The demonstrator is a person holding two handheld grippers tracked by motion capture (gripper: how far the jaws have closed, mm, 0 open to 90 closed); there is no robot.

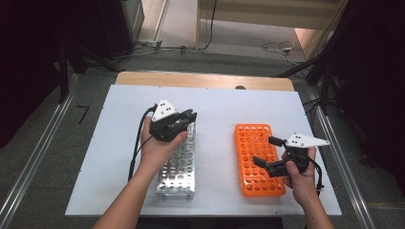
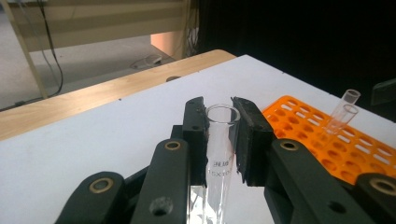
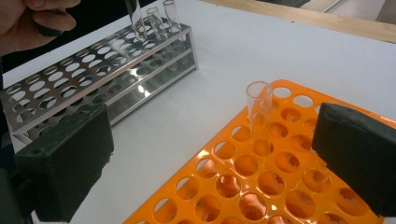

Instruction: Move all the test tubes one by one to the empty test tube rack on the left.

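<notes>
My left gripper (image 1: 185, 117) hovers over the far end of the steel tube rack (image 1: 177, 167). In the left gripper view it (image 2: 219, 114) is shut on a clear glass test tube (image 2: 218, 158), held upright. The right gripper view shows that held tube (image 3: 133, 16) just above the steel rack (image 3: 70, 81), next to two tubes (image 3: 161, 18) standing in its far corner. My right gripper (image 1: 265, 151) is open over the orange rack (image 1: 248, 179). Its pads (image 3: 65, 163) flank a clear tube (image 3: 259, 116) standing in the orange rack (image 3: 224, 186) without touching it.
Both racks lie side by side on a white board (image 1: 119, 143) on a wooden table (image 1: 205, 80). Two tubes (image 2: 344, 112) rise from the orange rack (image 2: 299, 116) in the left gripper view. Dark stands and cables surround the table.
</notes>
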